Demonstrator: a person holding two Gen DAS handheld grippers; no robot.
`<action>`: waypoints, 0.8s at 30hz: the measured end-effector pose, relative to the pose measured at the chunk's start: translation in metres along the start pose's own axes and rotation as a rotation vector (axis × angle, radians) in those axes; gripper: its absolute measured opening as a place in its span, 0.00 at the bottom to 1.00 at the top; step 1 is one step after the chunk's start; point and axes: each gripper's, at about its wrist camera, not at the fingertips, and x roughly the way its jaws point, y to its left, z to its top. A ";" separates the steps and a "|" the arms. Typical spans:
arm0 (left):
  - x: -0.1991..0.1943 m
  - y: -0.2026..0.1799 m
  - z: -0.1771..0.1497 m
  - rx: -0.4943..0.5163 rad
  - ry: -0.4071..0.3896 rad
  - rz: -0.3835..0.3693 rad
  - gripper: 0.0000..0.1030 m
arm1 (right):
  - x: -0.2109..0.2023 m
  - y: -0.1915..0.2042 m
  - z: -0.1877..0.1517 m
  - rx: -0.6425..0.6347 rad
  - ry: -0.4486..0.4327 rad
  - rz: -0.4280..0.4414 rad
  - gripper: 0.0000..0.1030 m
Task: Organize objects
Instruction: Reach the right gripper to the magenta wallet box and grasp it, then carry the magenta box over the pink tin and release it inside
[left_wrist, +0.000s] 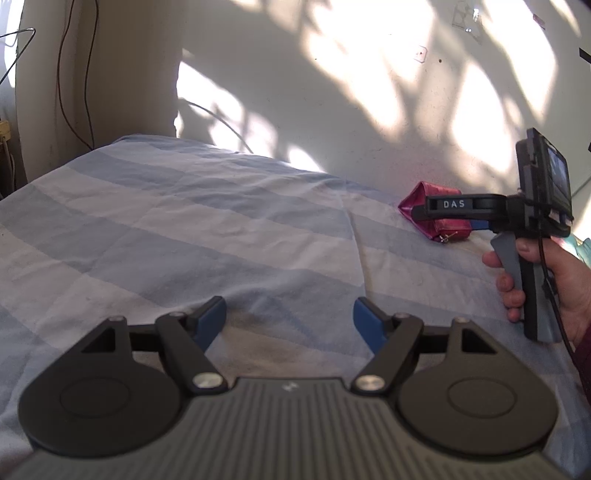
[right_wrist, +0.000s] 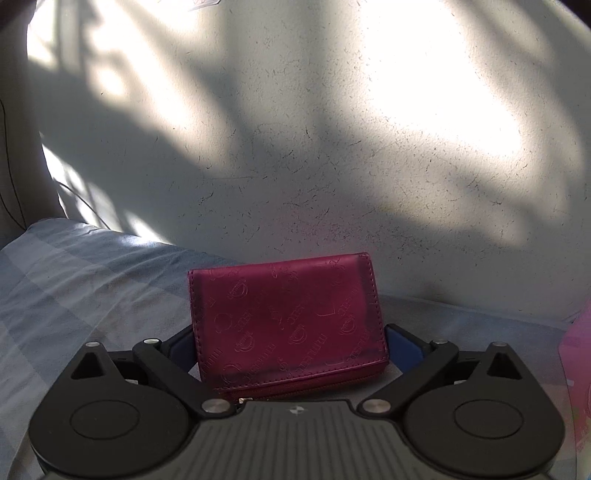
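A magenta embossed wallet (right_wrist: 284, 321) stands on its edge on the striped bed sheet, close to the wall. In the right wrist view it sits between my right gripper's blue fingers (right_wrist: 402, 345), which press its two sides. In the left wrist view the same wallet (left_wrist: 432, 194) shows at the far right with my right gripper (left_wrist: 436, 210) around it, held by a hand. My left gripper (left_wrist: 290, 319) is open and empty, low over the sheet, well left of the wallet.
A blue and white striped sheet (left_wrist: 184, 229) covers the bed. A cream wall (left_wrist: 332, 92) with sun patches runs behind it. Dark cables (left_wrist: 74, 92) hang at the far left. A pink object (right_wrist: 578, 354) shows at the right edge.
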 end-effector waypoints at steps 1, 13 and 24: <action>0.000 0.000 0.000 -0.001 -0.001 -0.002 0.75 | -0.010 0.004 -0.007 -0.017 0.003 0.014 0.96; -0.011 -0.009 -0.004 0.064 -0.060 -0.061 0.75 | -0.225 0.015 -0.164 -0.249 0.026 0.160 0.95; -0.067 -0.084 -0.027 0.182 -0.022 -0.237 0.75 | -0.303 -0.044 -0.237 -0.082 -0.046 -0.026 0.97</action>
